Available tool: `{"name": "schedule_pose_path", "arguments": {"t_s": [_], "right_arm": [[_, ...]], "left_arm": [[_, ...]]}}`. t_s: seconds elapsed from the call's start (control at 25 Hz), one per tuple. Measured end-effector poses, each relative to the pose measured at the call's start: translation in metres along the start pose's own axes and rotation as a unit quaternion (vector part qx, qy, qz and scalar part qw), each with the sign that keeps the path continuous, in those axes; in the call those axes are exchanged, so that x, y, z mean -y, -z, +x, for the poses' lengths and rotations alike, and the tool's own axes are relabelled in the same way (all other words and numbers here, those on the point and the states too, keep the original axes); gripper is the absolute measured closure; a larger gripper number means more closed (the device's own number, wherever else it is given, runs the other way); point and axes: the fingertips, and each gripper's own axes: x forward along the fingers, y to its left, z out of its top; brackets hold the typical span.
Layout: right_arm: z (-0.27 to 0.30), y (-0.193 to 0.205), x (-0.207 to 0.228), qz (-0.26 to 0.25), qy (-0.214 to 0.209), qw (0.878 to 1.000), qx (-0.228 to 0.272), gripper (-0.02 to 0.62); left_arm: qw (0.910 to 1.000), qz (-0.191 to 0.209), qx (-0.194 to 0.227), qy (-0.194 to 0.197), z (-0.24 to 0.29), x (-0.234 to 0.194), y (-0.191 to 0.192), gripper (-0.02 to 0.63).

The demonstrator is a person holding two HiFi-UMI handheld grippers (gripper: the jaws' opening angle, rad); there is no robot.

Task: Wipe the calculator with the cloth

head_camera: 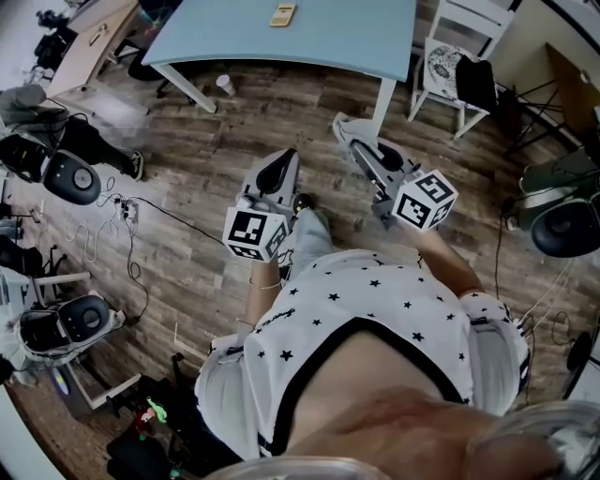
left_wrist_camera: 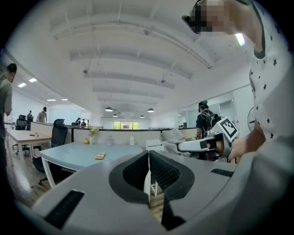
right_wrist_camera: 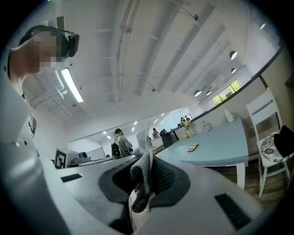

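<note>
Two handheld grippers sit low in front of a standing person's torso, seen from above in the head view, over a wooden plank floor. The right gripper, right of centre in the head view, has its jaws closed on a small grey cloth; a strip of the fabric pokes up past the jaw tips and a fold hangs below them in the right gripper view. The left gripper, just left of centre in the head view, has its jaws pressed together with nothing between them. The calculator, a small tan one, lies flat on a pale blue table at the top edge of the head view, well apart from both grippers. In each gripper view it shows as a small shape on the tabletop in the middle distance. A white chair stands beside the table at the upper right, and a paper cup sits on the floor under the table's near edge. Judging by this, the cloth is already in hand but no wiping has begun: the person has yet to reach the table, bring the cloth down onto the calculator and rub it across the surface, perhaps steadying it with the empty gripper.
</note>
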Motion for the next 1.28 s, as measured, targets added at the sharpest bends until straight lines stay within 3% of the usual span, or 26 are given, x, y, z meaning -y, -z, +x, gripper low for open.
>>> {"name": "schedule_pose_path", "arguments": {"t_s": [1.28], "right_arm": [[0.241, -0.032, 0.066, 0.009, 0.047, 0.999, -0.008, 0.552]], "left_arm": [[0.9995, 0.012, -0.003, 0.028, 0.09, -0.238, -0.013, 0.575]]}}
